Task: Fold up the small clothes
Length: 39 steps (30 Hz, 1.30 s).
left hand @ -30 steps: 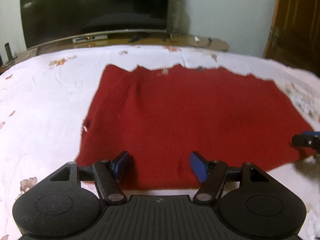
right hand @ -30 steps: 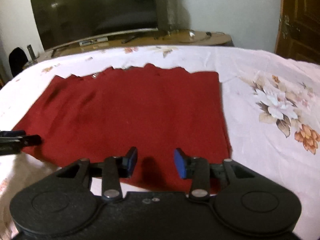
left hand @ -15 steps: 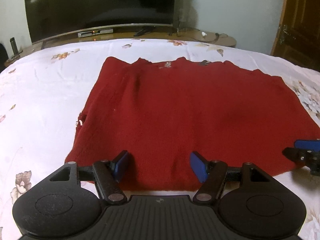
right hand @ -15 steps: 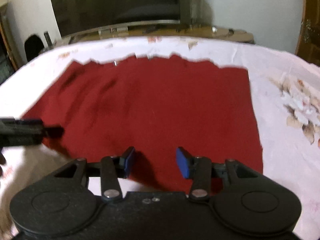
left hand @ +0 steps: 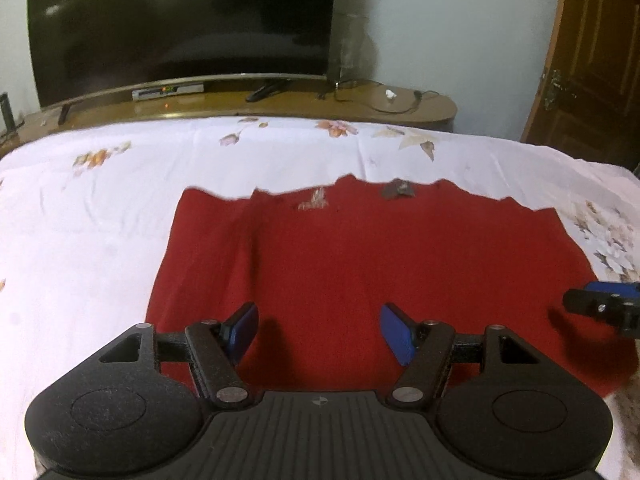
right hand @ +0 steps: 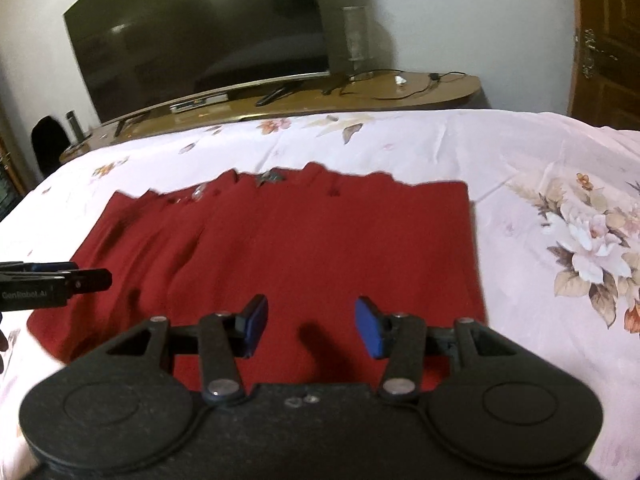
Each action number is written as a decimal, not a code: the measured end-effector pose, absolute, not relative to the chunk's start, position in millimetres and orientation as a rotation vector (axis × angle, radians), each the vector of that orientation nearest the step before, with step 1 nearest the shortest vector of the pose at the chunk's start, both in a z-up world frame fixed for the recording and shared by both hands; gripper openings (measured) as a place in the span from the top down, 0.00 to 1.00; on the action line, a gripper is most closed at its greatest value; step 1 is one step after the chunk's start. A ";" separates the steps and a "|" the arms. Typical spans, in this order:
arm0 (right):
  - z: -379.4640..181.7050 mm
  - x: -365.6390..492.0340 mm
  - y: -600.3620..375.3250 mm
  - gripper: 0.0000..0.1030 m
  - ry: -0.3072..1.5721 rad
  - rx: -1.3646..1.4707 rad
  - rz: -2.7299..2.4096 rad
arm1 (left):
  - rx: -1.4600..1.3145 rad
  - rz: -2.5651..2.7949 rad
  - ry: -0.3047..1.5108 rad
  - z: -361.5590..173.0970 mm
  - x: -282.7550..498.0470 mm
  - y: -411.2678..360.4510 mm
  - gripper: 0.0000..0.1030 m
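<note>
A red garment point(left hand: 360, 264) lies flat on the white floral bedsheet point(left hand: 88, 216); its far edge is jagged, with small scraps on it. My left gripper point(left hand: 320, 334) hovers open over the garment's near left part, nothing between its blue pads. In the right wrist view the same red garment point(right hand: 304, 240) spreads out ahead, and my right gripper point(right hand: 312, 326) hangs over its near right part with the jaws opening and empty. Each gripper shows at the other view's edge: the right gripper's tip point(left hand: 604, 308), the left gripper's tip point(right hand: 52, 280).
A large dark television point(left hand: 180, 24) stands on a wooden cabinet point(left hand: 280, 100) beyond the bed. A wooden door point(left hand: 592, 60) is at the right. White bedsheet point(right hand: 540, 216) with flower prints surrounds the garment on all sides.
Both grippers have drawn back and risen a little, so more of the bed and the room shows. The right gripper's jaws stand slightly wider. The garment lies as before.
</note>
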State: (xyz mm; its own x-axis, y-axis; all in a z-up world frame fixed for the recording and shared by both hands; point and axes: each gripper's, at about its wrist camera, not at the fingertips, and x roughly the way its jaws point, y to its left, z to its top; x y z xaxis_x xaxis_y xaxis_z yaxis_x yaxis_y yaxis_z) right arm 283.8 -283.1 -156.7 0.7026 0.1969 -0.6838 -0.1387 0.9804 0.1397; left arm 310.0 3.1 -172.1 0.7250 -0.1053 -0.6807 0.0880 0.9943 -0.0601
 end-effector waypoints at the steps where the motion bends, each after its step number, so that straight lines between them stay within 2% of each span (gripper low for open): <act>1: -155.7 288.1 -281.9 0.53 0.765 0.072 0.179 | -0.020 -0.108 0.752 -172.4 316.8 2.7 0.35; 5: -151.9 308.7 -277.1 0.47 0.745 0.049 0.156 | -0.012 -0.097 0.755 -176.5 339.0 5.3 0.35; 19: -188.2 381.3 -278.2 0.48 0.787 -0.036 0.068 | 0.013 -0.070 0.770 -208.2 390.5 13.8 0.35; 29: -194.8 380.6 -281.4 0.44 0.791 -0.039 0.081 | 0.035 -0.069 0.772 -206.0 388.4 12.0 0.34; 39: -167.7 351.0 -273.9 0.43 0.748 0.009 0.106 | 0.022 -0.060 0.733 -178.3 347.0 36.9 0.34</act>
